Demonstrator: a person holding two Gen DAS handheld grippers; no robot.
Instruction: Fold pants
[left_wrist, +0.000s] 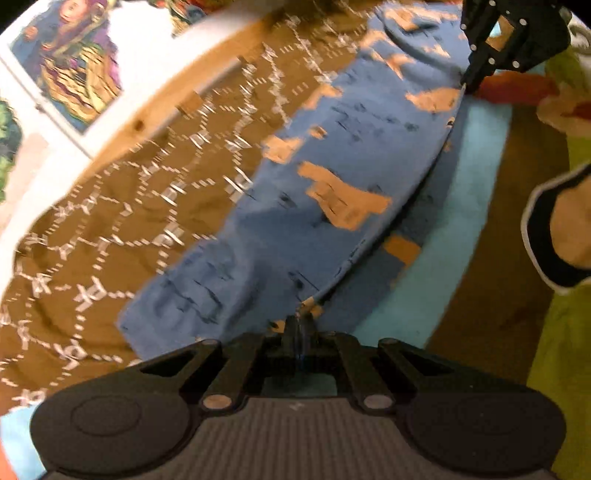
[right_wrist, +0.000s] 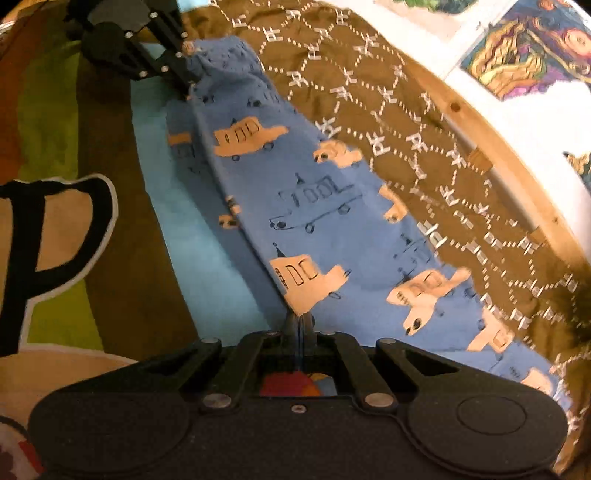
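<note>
I hold one long edge of the pants (right_wrist: 332, 221) with both claws pinched shut on the cloth, my left claw (left_wrist: 301, 321) at one end and my right claw (right_wrist: 300, 321) at the other, and I think this keeps the edge straight so I can lay one leg over the other. The pants stretch out in front of each claw on the bed, across a brown blanket (right_wrist: 461, 166) and a light blue sheet (right_wrist: 207, 258). They are soft blue with orange cars and look a bit lumpy.

Left wrist view motion-blurred, pants (left_wrist: 295, 206) print smeared; right tongs (left_wrist: 466, 85) body cut by top edge; poster (right_wrist: 535, 48) cropped.
</note>
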